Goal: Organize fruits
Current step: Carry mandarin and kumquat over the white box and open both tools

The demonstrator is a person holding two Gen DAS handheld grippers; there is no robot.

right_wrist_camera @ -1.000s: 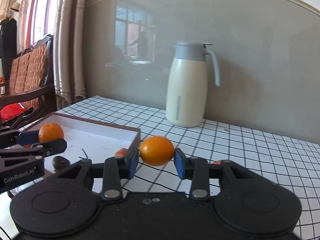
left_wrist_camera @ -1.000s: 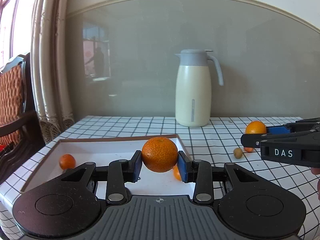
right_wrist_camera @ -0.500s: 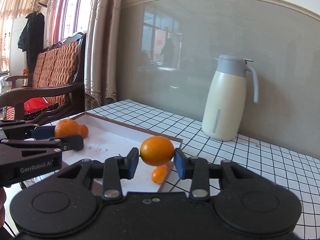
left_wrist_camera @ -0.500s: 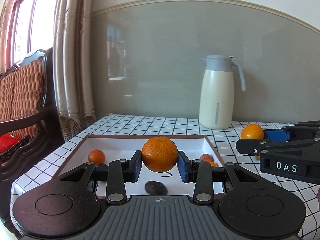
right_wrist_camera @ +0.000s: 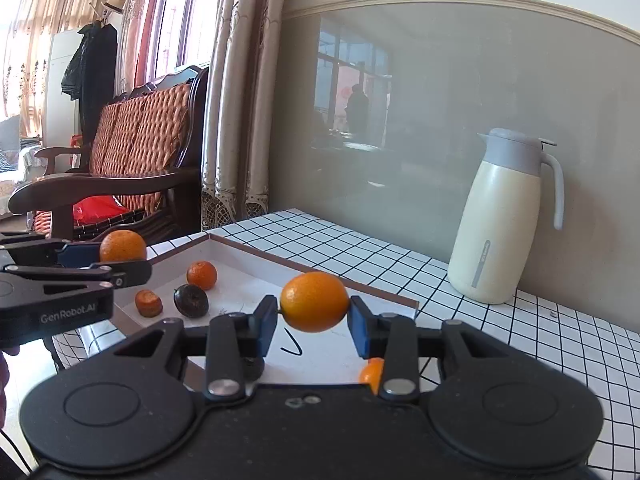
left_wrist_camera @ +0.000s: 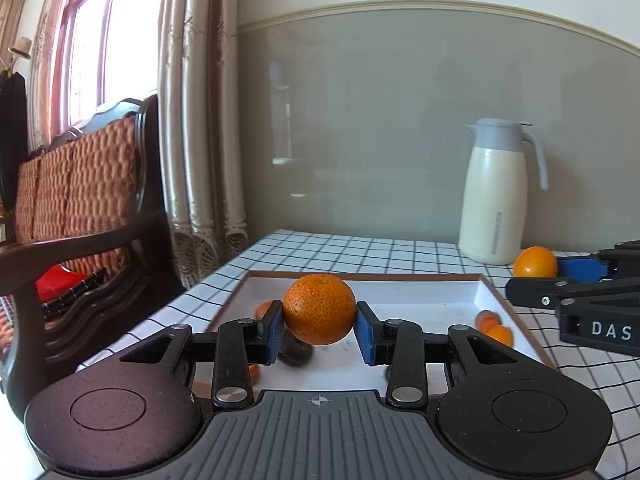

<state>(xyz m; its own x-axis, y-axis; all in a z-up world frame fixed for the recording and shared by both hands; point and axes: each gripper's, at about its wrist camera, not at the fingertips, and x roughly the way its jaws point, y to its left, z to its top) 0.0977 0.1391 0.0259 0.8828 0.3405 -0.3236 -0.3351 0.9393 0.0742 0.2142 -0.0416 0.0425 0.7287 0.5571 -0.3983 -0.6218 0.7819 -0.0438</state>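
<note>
I am observing the tray [right_wrist_camera: 316, 270] lying on the table [right_wrist_camera: 520, 340], toward its left end, with the jug [right_wrist_camera: 504, 220] standing behind and to the right of it by the wall. Inside the tray, three fruits [right_wrist_camera: 191, 300] are sitting near the left corner. A chair [right_wrist_camera: 132, 148] is standing left of the table, with curtains [right_wrist_camera: 236, 120] hanging behind it.
</note>
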